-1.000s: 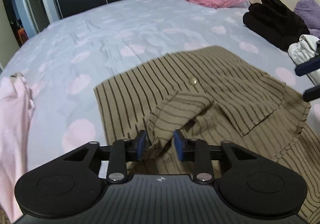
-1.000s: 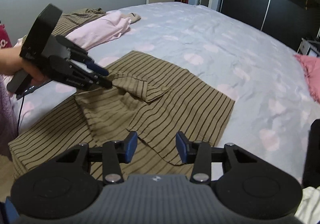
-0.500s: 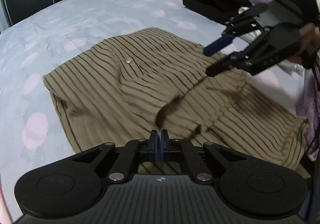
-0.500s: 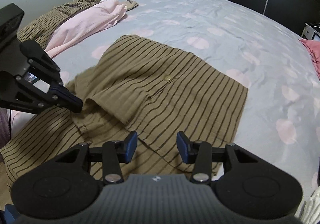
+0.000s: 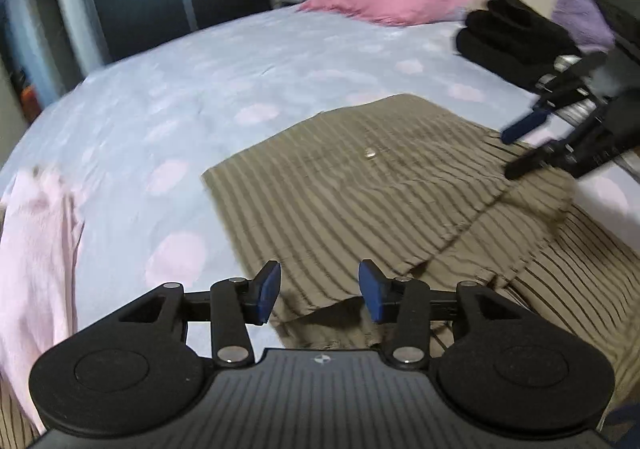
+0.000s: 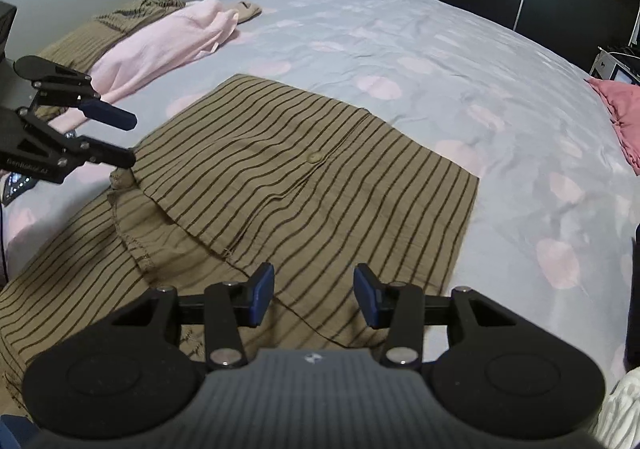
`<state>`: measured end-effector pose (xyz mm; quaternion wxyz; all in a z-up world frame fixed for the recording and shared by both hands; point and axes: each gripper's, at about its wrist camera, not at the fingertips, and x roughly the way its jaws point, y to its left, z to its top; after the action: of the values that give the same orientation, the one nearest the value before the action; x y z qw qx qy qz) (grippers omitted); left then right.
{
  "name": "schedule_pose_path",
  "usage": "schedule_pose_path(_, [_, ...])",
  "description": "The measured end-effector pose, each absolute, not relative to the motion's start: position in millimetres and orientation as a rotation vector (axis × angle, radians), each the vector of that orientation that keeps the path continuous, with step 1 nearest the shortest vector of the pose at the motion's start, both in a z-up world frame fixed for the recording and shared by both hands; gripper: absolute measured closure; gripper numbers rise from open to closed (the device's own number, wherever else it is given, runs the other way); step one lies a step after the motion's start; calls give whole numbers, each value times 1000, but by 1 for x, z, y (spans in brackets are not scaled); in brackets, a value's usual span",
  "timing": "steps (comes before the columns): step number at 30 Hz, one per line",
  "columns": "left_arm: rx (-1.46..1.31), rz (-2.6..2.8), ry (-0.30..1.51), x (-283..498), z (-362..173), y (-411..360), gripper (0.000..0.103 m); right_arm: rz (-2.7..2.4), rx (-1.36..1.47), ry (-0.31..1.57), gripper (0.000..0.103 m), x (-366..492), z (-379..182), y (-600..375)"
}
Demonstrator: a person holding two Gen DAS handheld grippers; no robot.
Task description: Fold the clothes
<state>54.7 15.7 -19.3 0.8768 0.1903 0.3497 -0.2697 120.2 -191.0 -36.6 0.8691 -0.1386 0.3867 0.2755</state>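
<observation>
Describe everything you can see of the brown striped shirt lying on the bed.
The striped shirt is olive-brown woven cloth with thin dark stripes and one small round button. It lies flat on the spotted bedsheet, partly folded: an upper layer with a stitched, curved hem overlaps a lower layer that runs toward the bed's near edge. The cloth is lightly creased. Both hand-held grippers are near it, but neither grips it. Another garment, pale pink, lies apart from it.
</observation>
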Motion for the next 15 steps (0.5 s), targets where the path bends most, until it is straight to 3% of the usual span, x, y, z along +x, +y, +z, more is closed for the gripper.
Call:
schedule_pose_path(8, [481, -544, 868, 55, -57, 7, 61, 527, -298, 936, 52, 116, -64, -203])
schedule_pose_path(15, [496, -622, 737, 20, -25, 4, 61, 619, -308, 858, 51, 87, -45, -207])
